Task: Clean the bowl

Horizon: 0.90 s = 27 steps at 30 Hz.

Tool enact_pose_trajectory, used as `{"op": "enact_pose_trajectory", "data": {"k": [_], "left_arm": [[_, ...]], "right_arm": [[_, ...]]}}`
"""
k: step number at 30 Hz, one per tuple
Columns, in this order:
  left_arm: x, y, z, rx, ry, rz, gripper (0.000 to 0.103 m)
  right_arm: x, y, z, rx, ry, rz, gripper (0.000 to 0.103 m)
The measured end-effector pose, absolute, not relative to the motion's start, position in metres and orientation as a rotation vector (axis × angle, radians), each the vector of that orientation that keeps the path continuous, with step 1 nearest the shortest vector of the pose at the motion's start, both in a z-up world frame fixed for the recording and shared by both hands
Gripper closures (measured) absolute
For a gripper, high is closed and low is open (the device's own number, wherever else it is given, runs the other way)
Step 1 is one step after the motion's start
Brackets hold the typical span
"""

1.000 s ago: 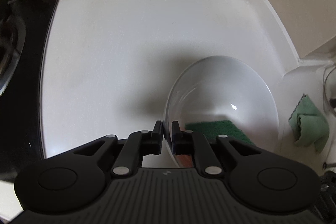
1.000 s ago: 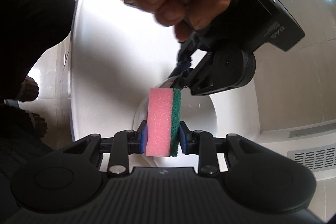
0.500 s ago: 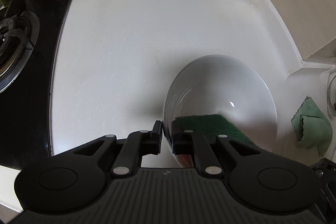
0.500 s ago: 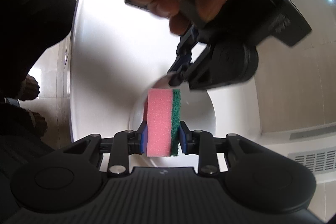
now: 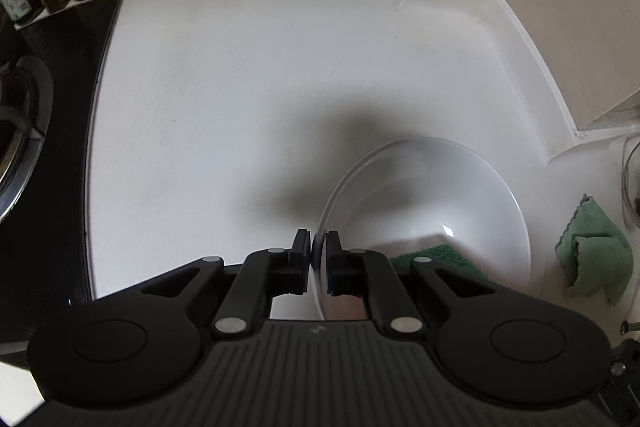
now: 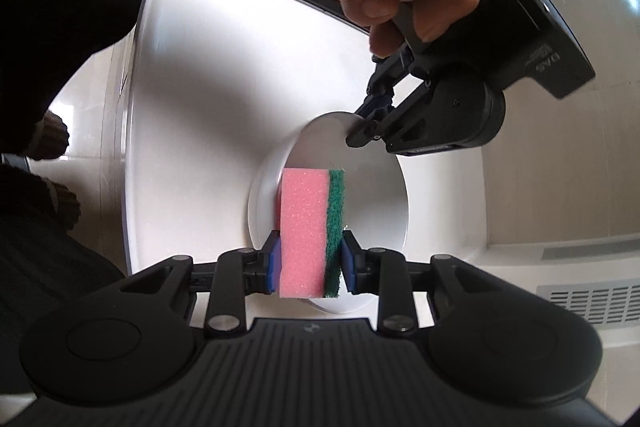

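Claw on my left (image 5: 318, 251) is clamped on the white ceramic bowl's (image 5: 460, 195) rim, tilting it above the white surface (image 5: 240, 67). Right claw (image 6: 307, 259) pinches the pink-and-green sponge (image 6: 310, 231) inside the bowl: scrubbing, I judge; next, sweep the wall.

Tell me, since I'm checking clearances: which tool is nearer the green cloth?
Left. The left tool grips the bowl rim, beside the green cloth; the right tool's view shows no cloth.
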<state>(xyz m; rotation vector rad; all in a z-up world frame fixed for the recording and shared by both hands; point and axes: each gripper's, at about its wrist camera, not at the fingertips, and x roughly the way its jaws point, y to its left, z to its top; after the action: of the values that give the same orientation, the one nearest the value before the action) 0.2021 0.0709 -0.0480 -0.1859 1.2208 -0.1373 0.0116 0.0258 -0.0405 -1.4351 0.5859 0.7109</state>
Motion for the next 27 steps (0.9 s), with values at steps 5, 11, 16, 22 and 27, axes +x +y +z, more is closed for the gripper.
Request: {"op": "enact_pose_trajectory", "data": {"k": [5, 11, 16, 22, 27], "left_arm": [[0.180, 0.070, -0.043, -0.202, 1.188, -0.120, 0.097], [0.195, 0.066, -0.048, -0.168, 1.205, -0.131, 0.098], [0.222, 0.061, -0.049, -0.113, 1.211, -0.168, 0.097], [0.206, 0.069, -0.045, -0.176, 1.193, -0.145, 0.098], [0.185, 0.070, -0.045, -0.194, 1.172, -0.122, 0.097]], "right_arm": [[0.009, 0.030, -0.037, -1.410, 0.574, 0.727, 0.077], [0.009, 0.036, -0.035, -1.422, 0.575, 0.751, 0.077], [0.010, 0.028, -0.039, -1.476, 0.581, 0.746, 0.077], [0.014, 0.030, -0.046, -1.459, 0.596, 0.729, 0.077], [0.015, 0.034, -0.045, -1.436, 0.598, 0.746, 0.077]]}}
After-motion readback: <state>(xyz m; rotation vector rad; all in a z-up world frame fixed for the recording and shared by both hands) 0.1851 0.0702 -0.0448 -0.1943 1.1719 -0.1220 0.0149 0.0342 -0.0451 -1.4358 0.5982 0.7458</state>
